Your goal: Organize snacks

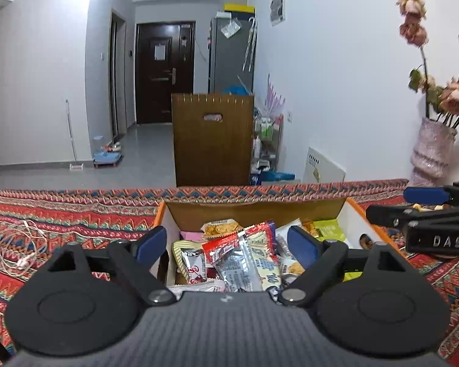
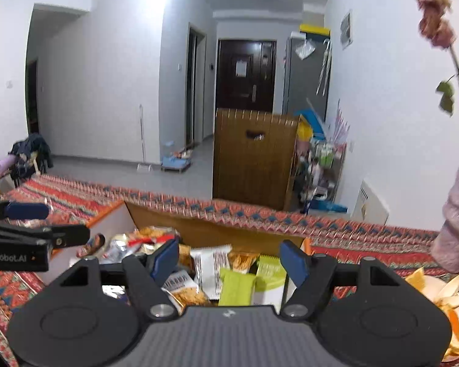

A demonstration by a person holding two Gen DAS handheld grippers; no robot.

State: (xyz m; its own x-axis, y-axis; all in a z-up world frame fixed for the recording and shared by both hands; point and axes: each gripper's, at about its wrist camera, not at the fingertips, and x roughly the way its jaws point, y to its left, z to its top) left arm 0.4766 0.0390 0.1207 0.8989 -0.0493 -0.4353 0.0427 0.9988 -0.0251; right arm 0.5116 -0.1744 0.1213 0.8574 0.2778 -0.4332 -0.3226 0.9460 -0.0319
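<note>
Left gripper (image 1: pixel 228 243): black linkage, blue pads, jaws spread wide, nothing between the pads. It hangs above the open cardboard box with orange-edged white walls (image 1: pixel 356 214), pads clear of the contents. Right gripper (image 2: pixel 229 258): same build, jaws also spread wide, nothing gripped, poised over the right part of the same box (image 2: pixel 113 217). Each gripper shows at the edge of the other's view, cut off by the frame.

Box sits on the table under a red, blue and orange zigzag-patterned cloth (image 1: pixel 76 211). Inside, a loose pile of snack packets: a red-and-silver foil packet (image 1: pixel 229 252) on top near the middle, a silver packet with red lettering (image 1: pixel 192 263) to its left, an orange cracker packet (image 1: pixel 220 227) toward the back wall. In the right wrist view, a plain lime-green packet (image 2: pixel 237 287) lies beside a green-and-white packet (image 2: pixel 269 275), with a white packet with dark print (image 2: pixel 211 266) to their left. Lower layers of the pile are hidden by the packets on top and by the gripper bodies; most print is too small to read.

A tangled white cable (image 1: pixel 24 244) lies on the cloth left of the box. A pink textured vase with dried roses (image 1: pixel 431 150) stands at the far right of the table; in the right wrist view it is blurred and cropped. A white plate with orange peel (image 2: pixel 453 312) sits near the right edge, partly cut off.
</note>
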